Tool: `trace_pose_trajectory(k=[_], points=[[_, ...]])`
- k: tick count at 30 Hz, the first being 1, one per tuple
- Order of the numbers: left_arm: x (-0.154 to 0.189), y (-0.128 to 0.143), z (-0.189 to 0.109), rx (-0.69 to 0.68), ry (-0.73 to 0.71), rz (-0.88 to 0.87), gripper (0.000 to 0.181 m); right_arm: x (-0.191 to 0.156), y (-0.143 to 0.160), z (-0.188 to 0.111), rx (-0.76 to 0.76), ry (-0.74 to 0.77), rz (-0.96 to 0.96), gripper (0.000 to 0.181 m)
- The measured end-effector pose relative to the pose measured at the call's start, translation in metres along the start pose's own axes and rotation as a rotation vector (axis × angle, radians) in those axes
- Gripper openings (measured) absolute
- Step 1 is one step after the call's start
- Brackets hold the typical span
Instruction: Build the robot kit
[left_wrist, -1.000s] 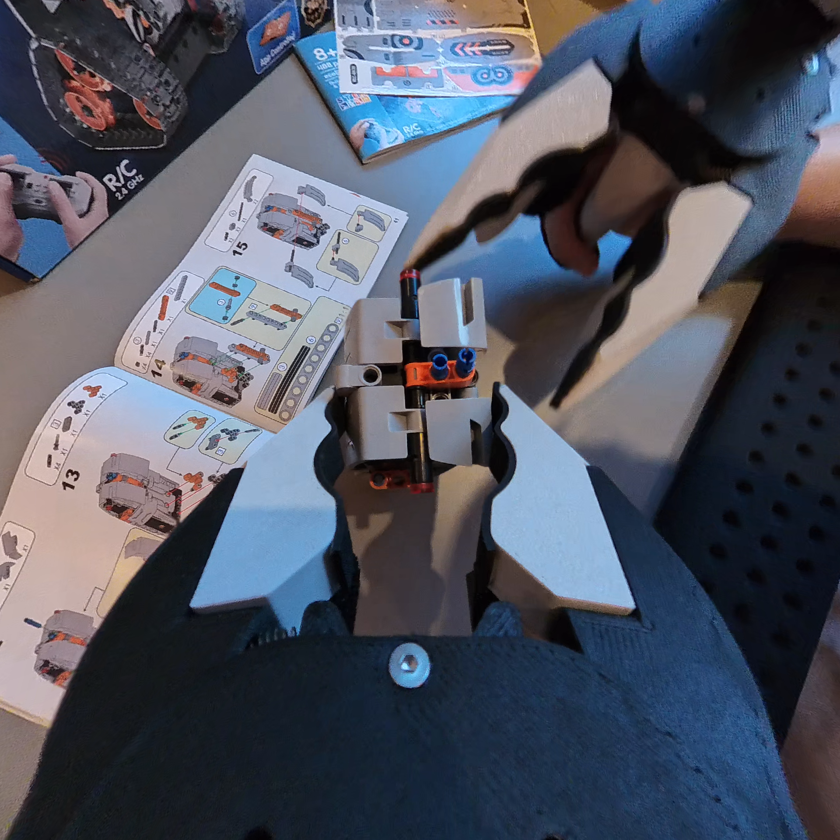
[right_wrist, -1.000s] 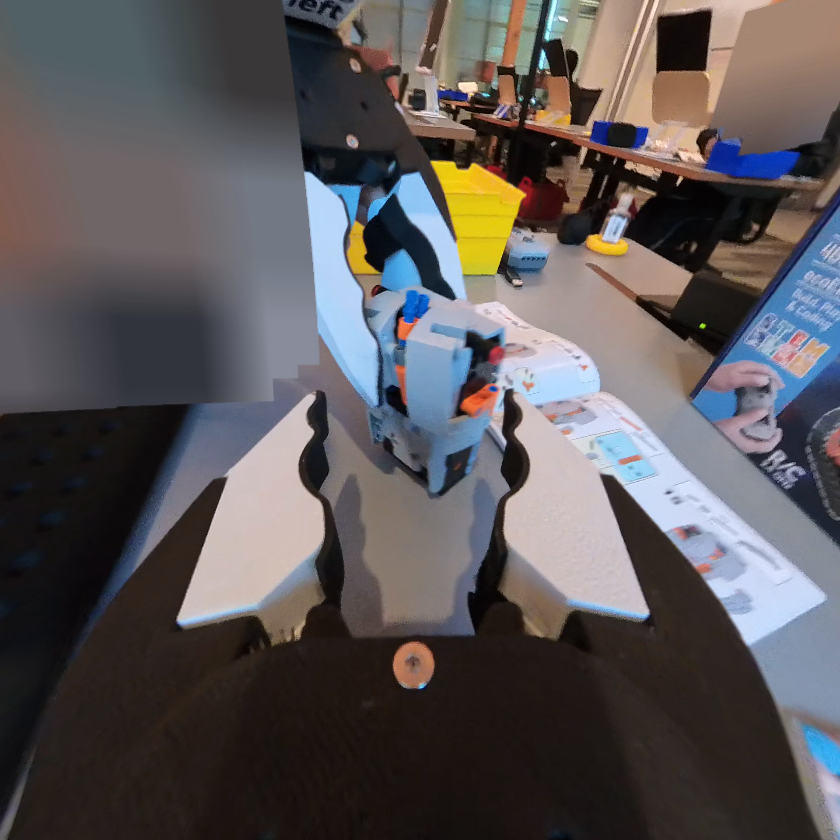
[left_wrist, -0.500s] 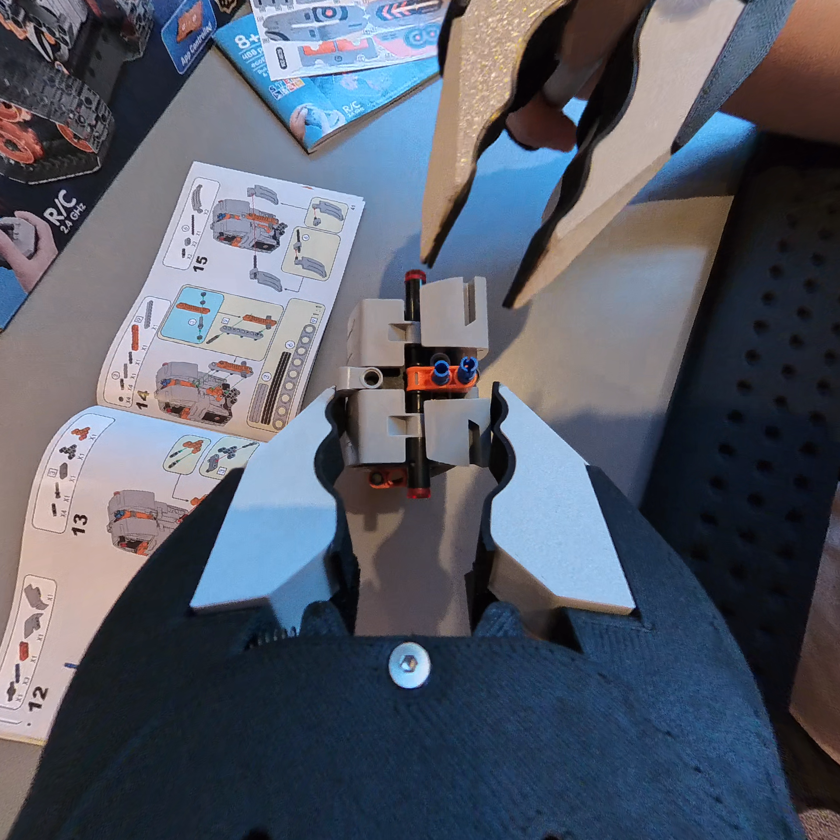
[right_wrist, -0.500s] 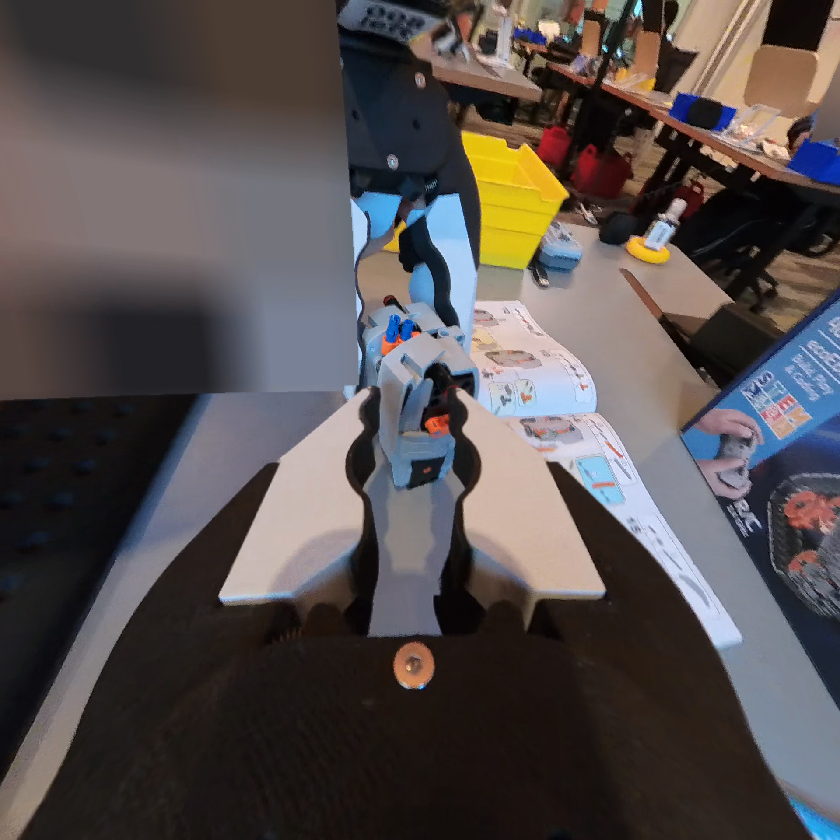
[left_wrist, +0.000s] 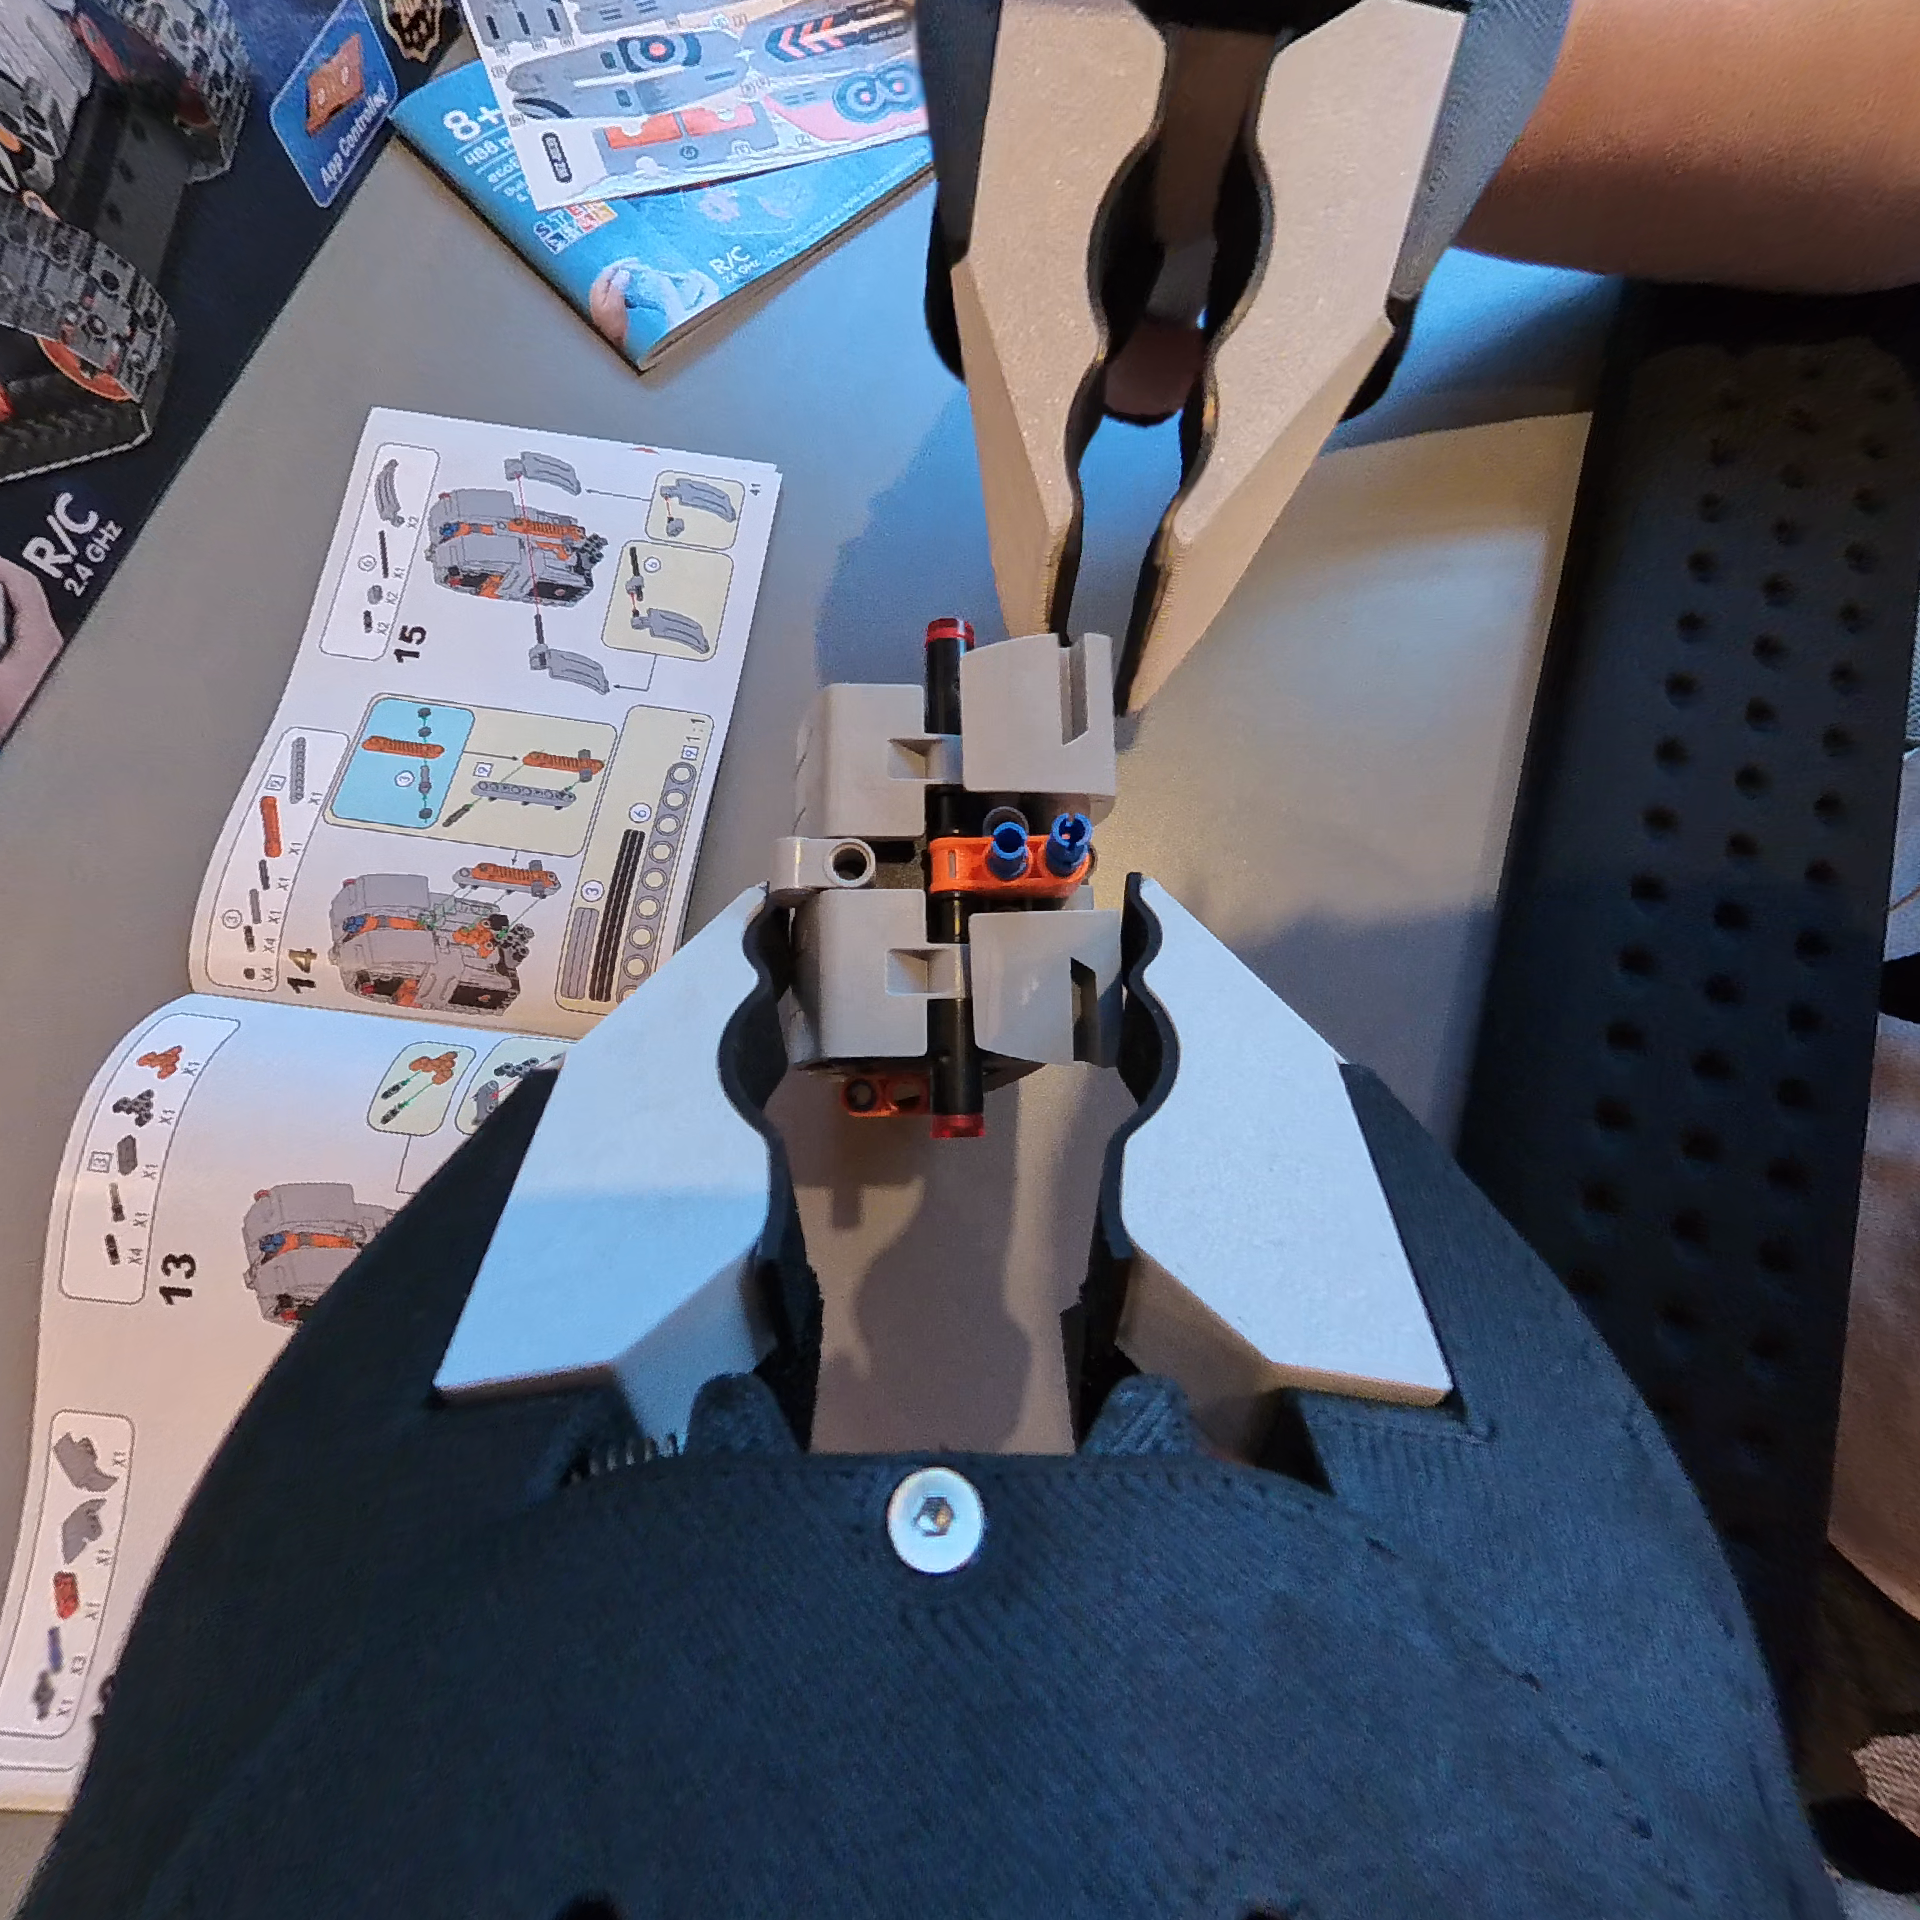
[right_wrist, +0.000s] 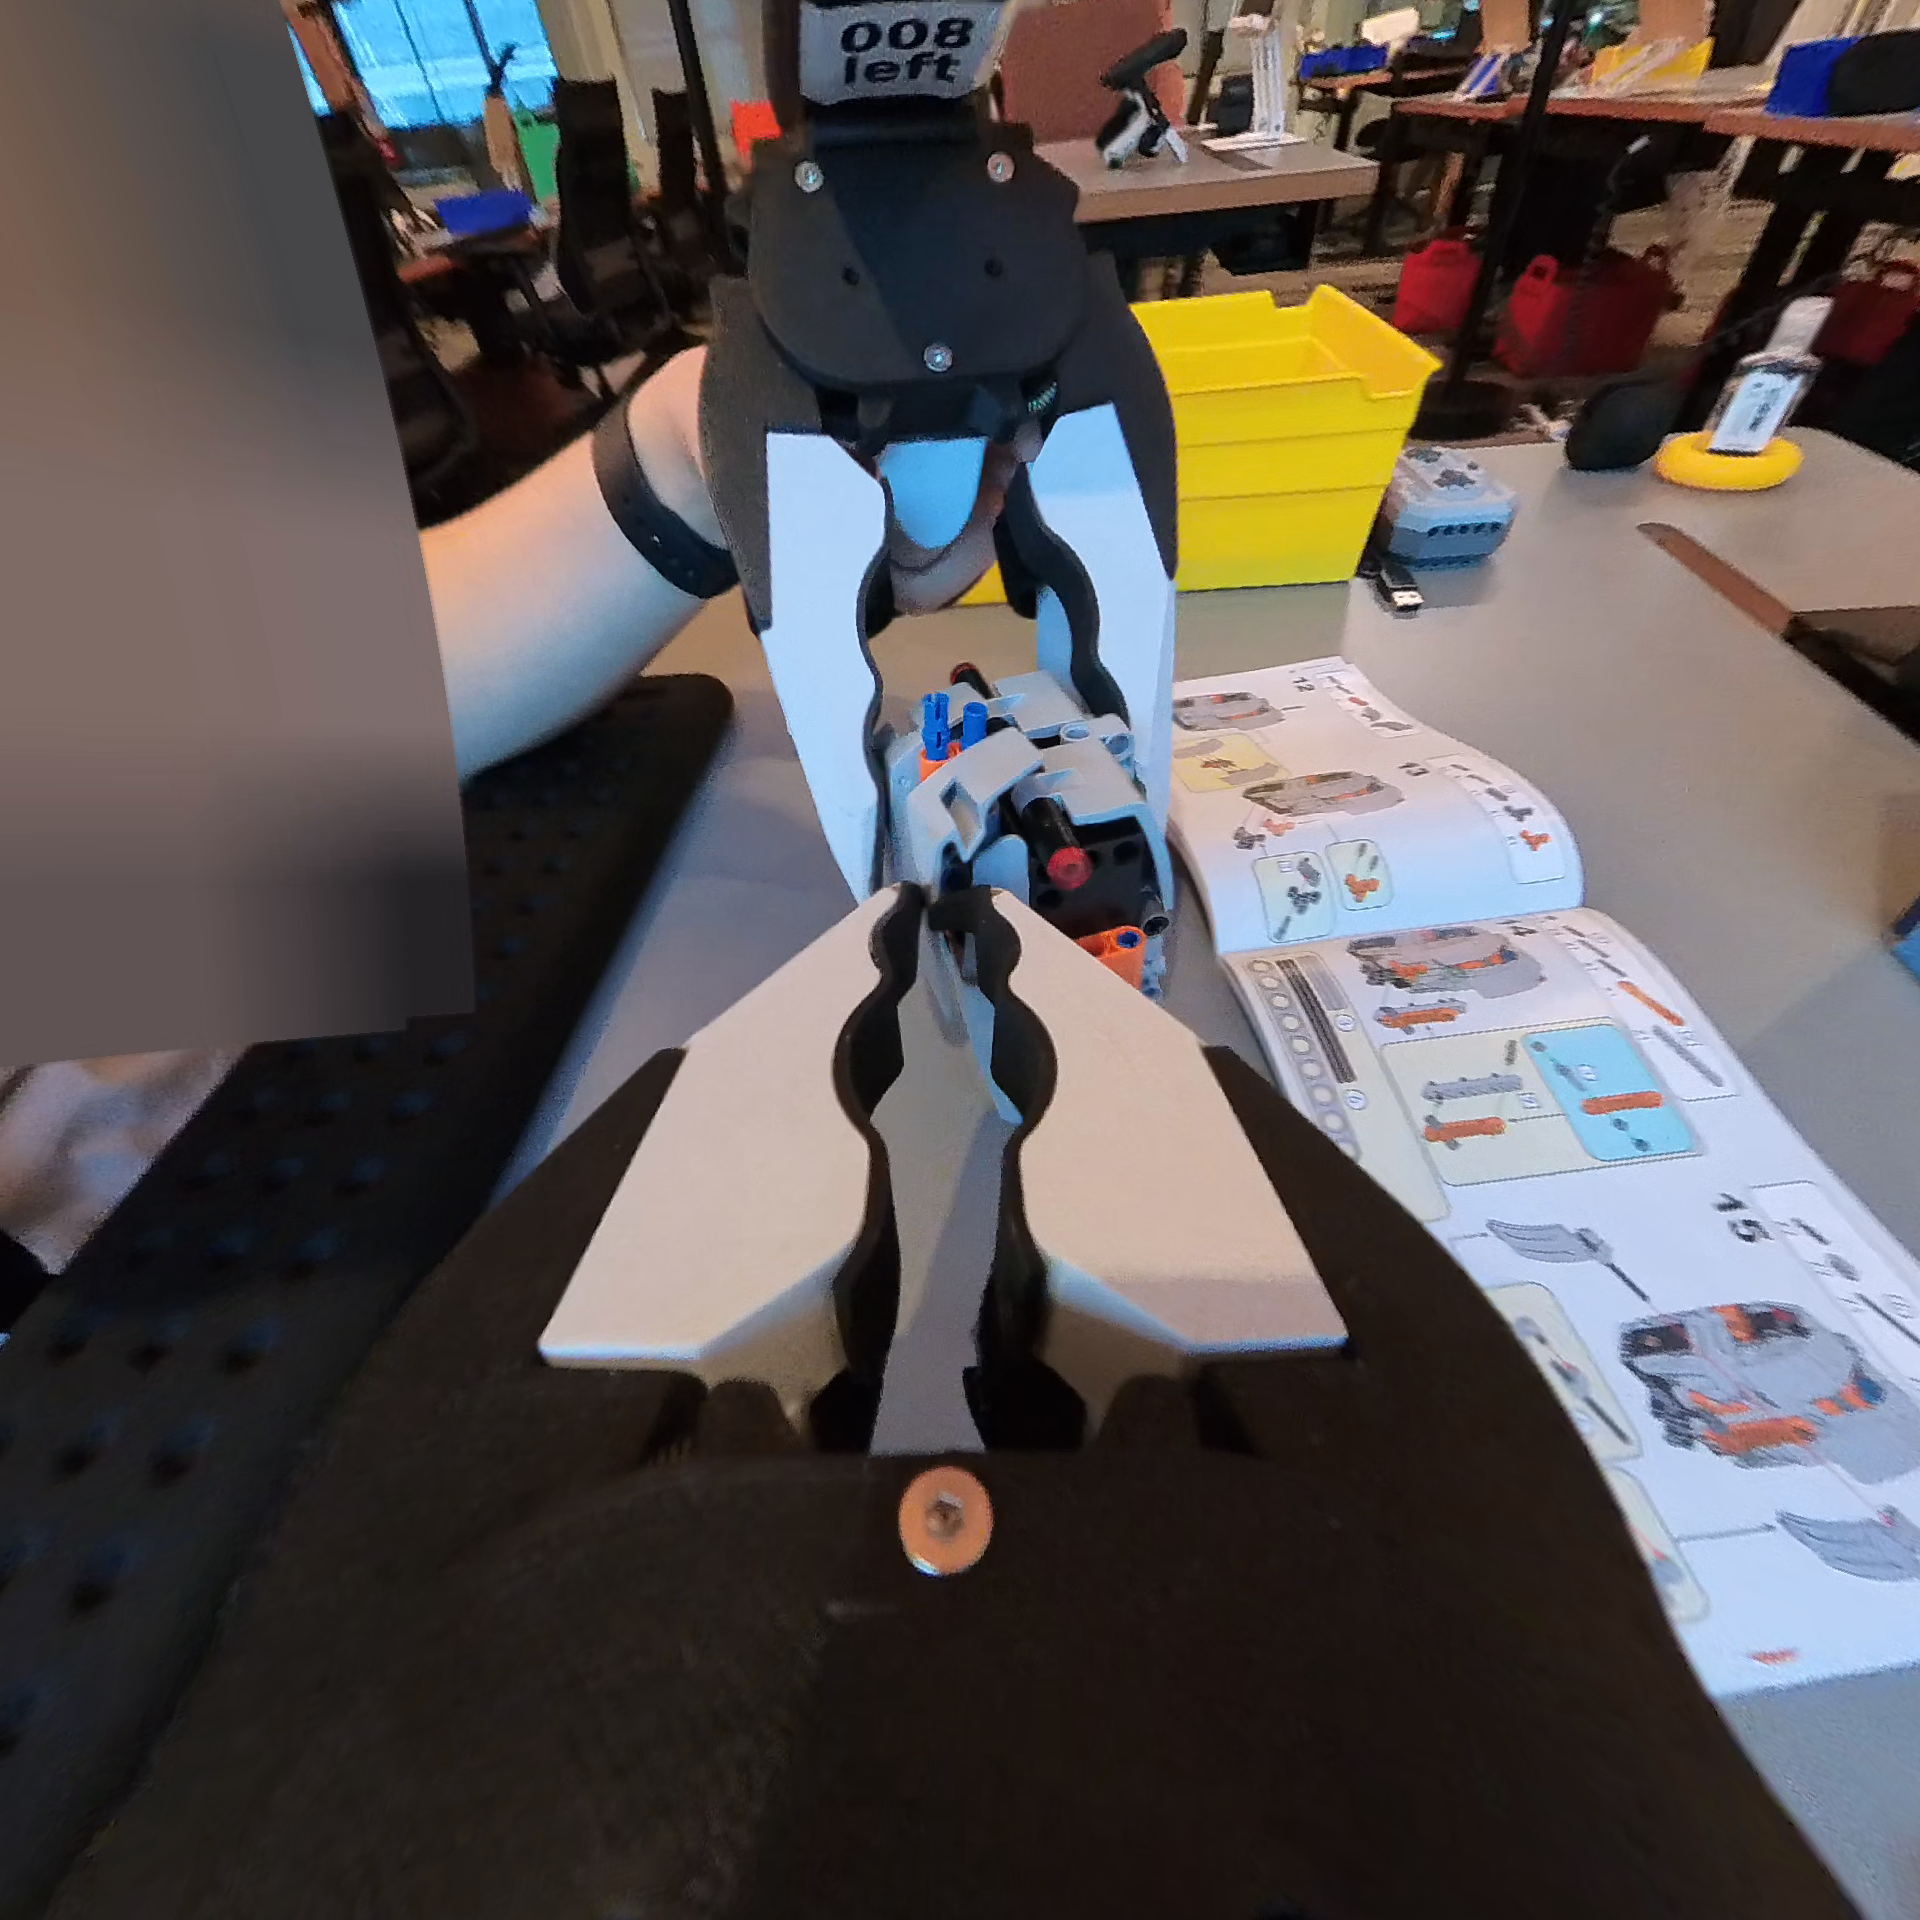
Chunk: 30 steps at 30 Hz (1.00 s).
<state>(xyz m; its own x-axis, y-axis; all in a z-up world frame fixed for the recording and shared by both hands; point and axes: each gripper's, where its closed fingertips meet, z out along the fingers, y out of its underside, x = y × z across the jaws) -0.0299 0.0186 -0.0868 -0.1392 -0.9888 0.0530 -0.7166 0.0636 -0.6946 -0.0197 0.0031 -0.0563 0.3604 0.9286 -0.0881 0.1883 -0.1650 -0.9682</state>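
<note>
A small grey brick-built assembly with a black axle capped in red, an orange connector and two blue pins is held above the grey desk, close to the desk's near edge beside a black perforated mat. It is gripped on its two sides at its lower half by the left tongs, whose grey fingers are clenched on it. The right tongs are seen from the opposite side; their fingers are drawn nearly together, and a grey panel at the upper end of the assembly is pinched between their tips.

Just beside the assembly an open white instruction booklet with numbered building steps is spread flat on the desk. Farther off, toward the far edge in the left wrist view, a blue closed booklet with a sticker sheet on top is lying, and a dark toy box is at the corner. In the right wrist view a yellow plastic bin is standing behind the left tongs, with a small grey battery unit beside it.
</note>
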Motion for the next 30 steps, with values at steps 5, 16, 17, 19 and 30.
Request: trace_pose_trajectory(k=[5, 16, 17, 19, 30], points=[[0.0, -0.002, 0.0, 0.033, 0.017, -0.005, 0.062, 0.0, 0.0, -0.001, 0.04, -0.056, 0.052, 0.006], [0.002, -0.001, -0.001, 0.05, 0.03, 0.022, 0.063, -0.006, 0.003, 0.003, -0.025, -0.017, -0.071, 0.016], [0.003, -0.001, -0.001, 0.053, 0.036, 0.03, 0.063, -0.009, 0.003, 0.005, -0.017, -0.022, -0.076, 0.016], [0.004, 0.0, -0.001, 0.058, 0.046, 0.045, 0.062, -0.011, 0.003, 0.007, -0.012, -0.013, -0.094, 0.015], [0.004, -0.004, 0.0, 0.1, 0.059, 0.022, 0.063, -0.011, 0.002, 0.006, 0.054, -0.074, 0.008, 0.0]])
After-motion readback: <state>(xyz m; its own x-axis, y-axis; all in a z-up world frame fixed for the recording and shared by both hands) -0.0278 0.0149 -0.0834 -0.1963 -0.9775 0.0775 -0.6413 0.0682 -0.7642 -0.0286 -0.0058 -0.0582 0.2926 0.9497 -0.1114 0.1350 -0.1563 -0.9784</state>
